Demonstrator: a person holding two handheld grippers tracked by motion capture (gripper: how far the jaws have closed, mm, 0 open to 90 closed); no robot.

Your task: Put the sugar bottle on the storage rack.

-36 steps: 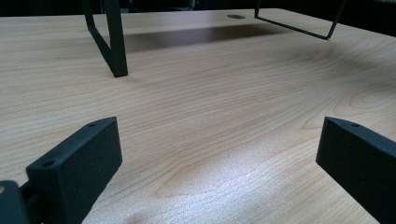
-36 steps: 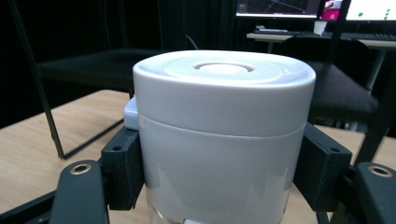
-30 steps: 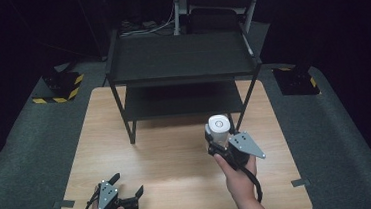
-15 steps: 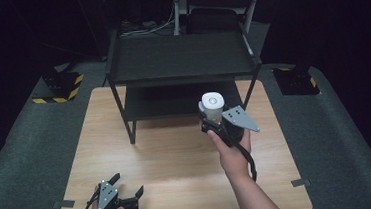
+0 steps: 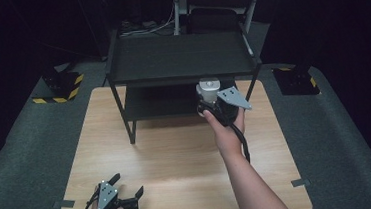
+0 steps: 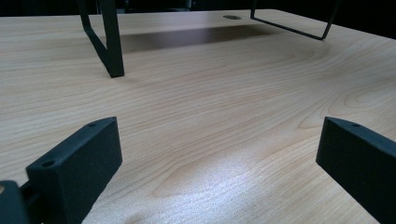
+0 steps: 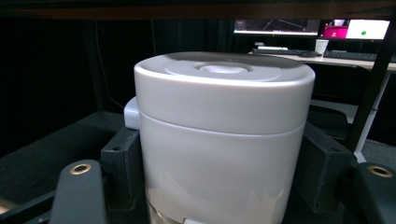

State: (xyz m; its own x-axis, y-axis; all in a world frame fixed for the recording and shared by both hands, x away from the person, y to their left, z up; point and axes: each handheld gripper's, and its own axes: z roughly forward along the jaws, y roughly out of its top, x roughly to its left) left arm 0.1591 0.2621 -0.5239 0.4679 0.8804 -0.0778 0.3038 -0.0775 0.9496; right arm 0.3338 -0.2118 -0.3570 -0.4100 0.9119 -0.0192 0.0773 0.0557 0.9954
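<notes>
High view: right gripper [image 5: 212, 102] jaws clamp white canister [image 5: 209, 88]; left gripper [image 5: 126, 193] jaws spread.

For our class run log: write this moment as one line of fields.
right gripper: shut on white jar, at shelf's lower level | left gripper: open, empty, low over table | jar: upright, lid on

Worktop [image 6: 224, 121]: pale wood grain, smooth, slight sheen. Canister [image 7: 224, 140]: white plastic, satin-smooth. Shelf rack [image 5: 180, 60]: matt black metal.
</notes>
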